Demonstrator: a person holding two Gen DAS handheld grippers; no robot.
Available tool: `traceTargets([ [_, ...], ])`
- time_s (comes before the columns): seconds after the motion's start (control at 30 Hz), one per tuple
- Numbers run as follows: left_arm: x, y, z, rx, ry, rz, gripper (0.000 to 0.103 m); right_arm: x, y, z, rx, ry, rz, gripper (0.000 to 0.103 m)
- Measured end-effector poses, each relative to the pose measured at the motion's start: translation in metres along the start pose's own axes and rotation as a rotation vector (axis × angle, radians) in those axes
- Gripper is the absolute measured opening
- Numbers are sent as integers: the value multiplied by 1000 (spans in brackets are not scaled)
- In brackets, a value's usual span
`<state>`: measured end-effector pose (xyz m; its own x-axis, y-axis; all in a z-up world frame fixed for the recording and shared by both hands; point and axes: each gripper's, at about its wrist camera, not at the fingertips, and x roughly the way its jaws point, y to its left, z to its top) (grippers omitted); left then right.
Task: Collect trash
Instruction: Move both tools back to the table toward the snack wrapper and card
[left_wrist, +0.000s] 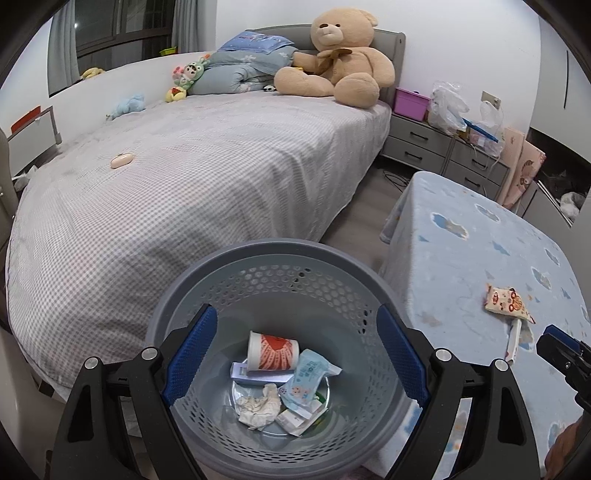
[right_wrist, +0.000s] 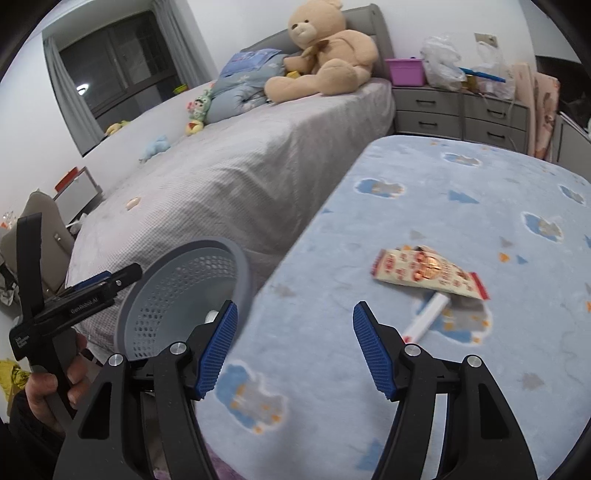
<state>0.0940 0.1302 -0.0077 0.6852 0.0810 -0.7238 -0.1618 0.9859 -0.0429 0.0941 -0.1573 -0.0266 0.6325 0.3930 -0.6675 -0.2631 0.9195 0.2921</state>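
**Two open grippers, one over a bin of trash and one near a wrapper on a table**

Left wrist view: The left gripper (left_wrist: 295, 354) is hanging over a grey perforated bin (left_wrist: 229, 266), its blue-padded fingers spread wide and holding nothing. Inside the bin are lying a paper cup (left_wrist: 273, 350) on its side, a blue packet (left_wrist: 308, 376), a crumpled tissue (left_wrist: 258, 404) and a few smaller scraps. To the right of the bin is standing a table (left_wrist: 480, 251) covered in a pale blue cloud-print cloth. A patterned wrapper (left_wrist: 508, 301) is sitting on it, with a white stick (left_wrist: 514, 341) just beside it. The right gripper (left_wrist: 561, 350) is showing at the right edge. Behind, a teddy bear (left_wrist: 340, 55) is sitting on a checked bed (left_wrist: 184, 177).

Right wrist view: The right gripper (right_wrist: 295, 343) is hovering above the table (right_wrist: 424, 192), fingers wide apart and empty. The wrapper (right_wrist: 428, 273) is lying ahead and to the right, apart from the fingers, with the white stick (right_wrist: 426, 317) poking out from under it. The bin (right_wrist: 184, 288) is sitting to the left, between table and bed (right_wrist: 221, 177). The left gripper (right_wrist: 110, 280) is reaching toward the bin, gripped by a hand (right_wrist: 48, 387).
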Motion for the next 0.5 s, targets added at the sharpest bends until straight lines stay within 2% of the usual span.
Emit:
traceTargets([
  [0.27, 3, -38, -8, 57, 19, -24, 84, -5, -56, -14, 9, 38, -51, 67],
  [0.5, 9, -66, -13, 92, 38, -35, 84, 14, -74, -22, -94, 119, -52, 69],
])
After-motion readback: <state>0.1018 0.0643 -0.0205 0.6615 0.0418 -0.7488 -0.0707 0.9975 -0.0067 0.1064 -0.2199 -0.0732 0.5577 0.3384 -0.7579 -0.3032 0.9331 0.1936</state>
